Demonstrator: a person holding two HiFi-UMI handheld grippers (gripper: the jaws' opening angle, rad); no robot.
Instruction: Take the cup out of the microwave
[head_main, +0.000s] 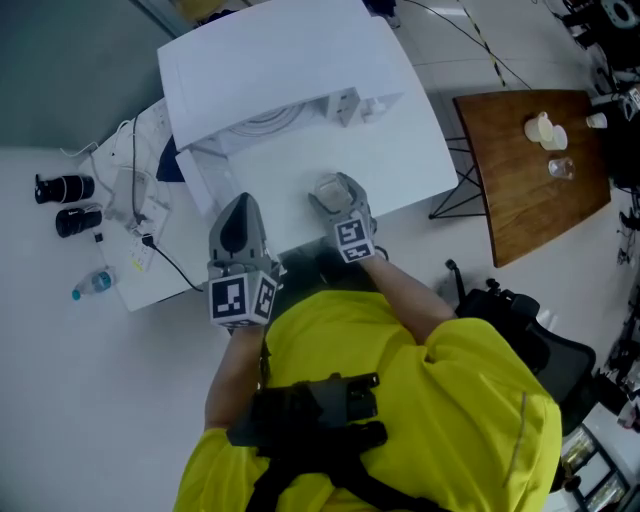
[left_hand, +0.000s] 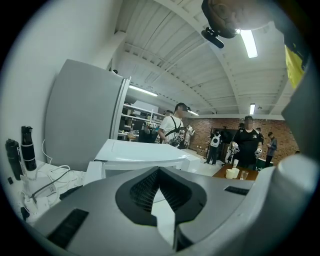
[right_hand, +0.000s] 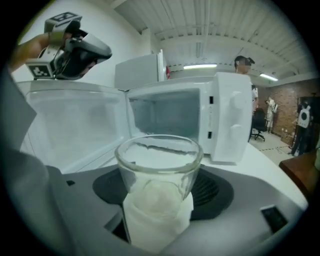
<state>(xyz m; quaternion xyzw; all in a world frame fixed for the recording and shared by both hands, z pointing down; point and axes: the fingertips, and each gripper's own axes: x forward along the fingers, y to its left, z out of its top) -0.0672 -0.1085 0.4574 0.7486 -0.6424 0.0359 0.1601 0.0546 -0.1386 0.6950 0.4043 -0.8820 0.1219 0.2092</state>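
Observation:
A clear glass cup (right_hand: 159, 175), white in its lower half, sits between the pads of my right gripper (right_hand: 160, 187), which is shut on it. The cup is outside the white microwave (right_hand: 227, 120), a little in front of its bare cavity (right_hand: 165, 112). The microwave door (right_hand: 75, 125) hangs open to the left. In the head view my right gripper (head_main: 335, 192) is over the white table (head_main: 410, 165), in front of the microwave (head_main: 290, 60). My left gripper (head_main: 238, 218) is at the door's side, its tips together with nothing in them (left_hand: 160, 172).
A brown wooden table (head_main: 520, 200) at the right carries pale cups (head_main: 545, 130) and a glass (head_main: 560, 168). Black cylinders (head_main: 65, 188), cables (head_main: 135, 200) and a water bottle (head_main: 92, 285) lie at the left. A black chair (head_main: 520, 320) stands near my right side. People (left_hand: 172, 127) stand far off.

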